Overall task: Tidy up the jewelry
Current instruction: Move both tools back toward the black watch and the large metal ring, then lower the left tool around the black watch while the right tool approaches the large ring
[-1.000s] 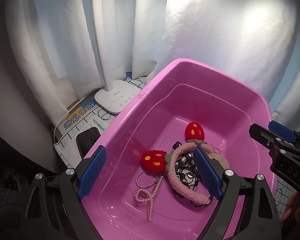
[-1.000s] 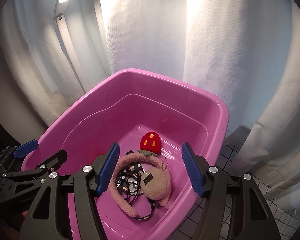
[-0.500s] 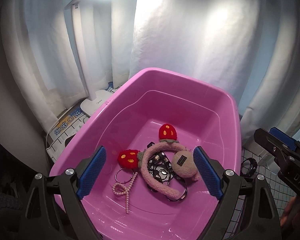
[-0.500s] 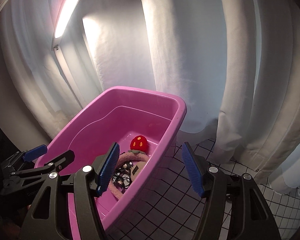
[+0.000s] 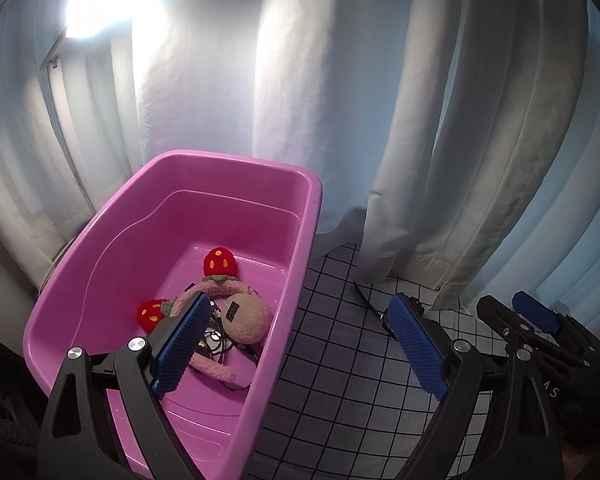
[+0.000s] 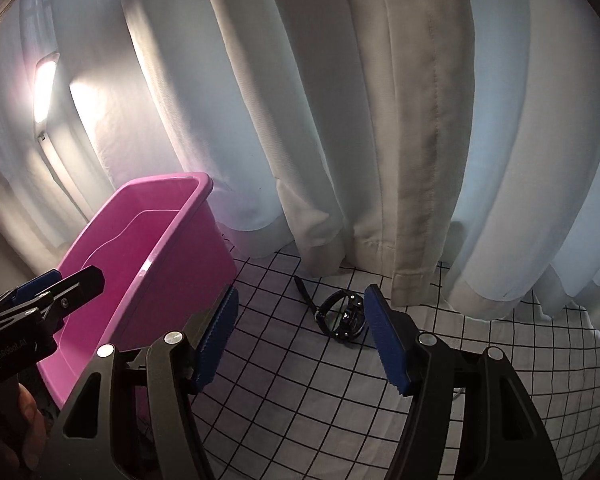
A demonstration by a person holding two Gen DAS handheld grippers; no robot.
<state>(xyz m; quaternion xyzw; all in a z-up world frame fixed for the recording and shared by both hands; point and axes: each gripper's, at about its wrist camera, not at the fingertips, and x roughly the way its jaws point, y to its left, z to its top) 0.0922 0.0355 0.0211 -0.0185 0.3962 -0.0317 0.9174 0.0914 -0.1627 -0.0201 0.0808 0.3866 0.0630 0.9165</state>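
**Both hand-held grippers released beside the pink tub**

The right hand-held gripper (image 6: 302, 334) is spread wide and grasps nothing. Just ahead of it, close to its right blue pad (image 6: 384, 340), a black watch (image 6: 342, 316) lies on the checked cloth (image 6: 308, 400), its strap trailing away toward the white curtain (image 6: 380, 120). To this gripper's left stands the pink tub (image 6: 152, 272), seen from its outer side, with the tip of the other gripper at the tub's near rim.

The left hand-held gripper (image 5: 300, 344) is likewise released and empty. Its left pad (image 5: 180, 348) hangs over the tub (image 5: 300, 240), its right pad (image 5: 416, 348) over the checked cloth to the tub's right. Below the left pad, on the tub floor, lies a fuzzy pink headband (image 5: 236, 300) with two red strawberry ornaments (image 5: 219, 263), resting on a tangle of dark jewelry (image 5: 216, 338). Beyond the right pad the watch is partly hidden; only its strap shows clearly. A lit lamp (image 5: 96, 12) glares at the far upper left.
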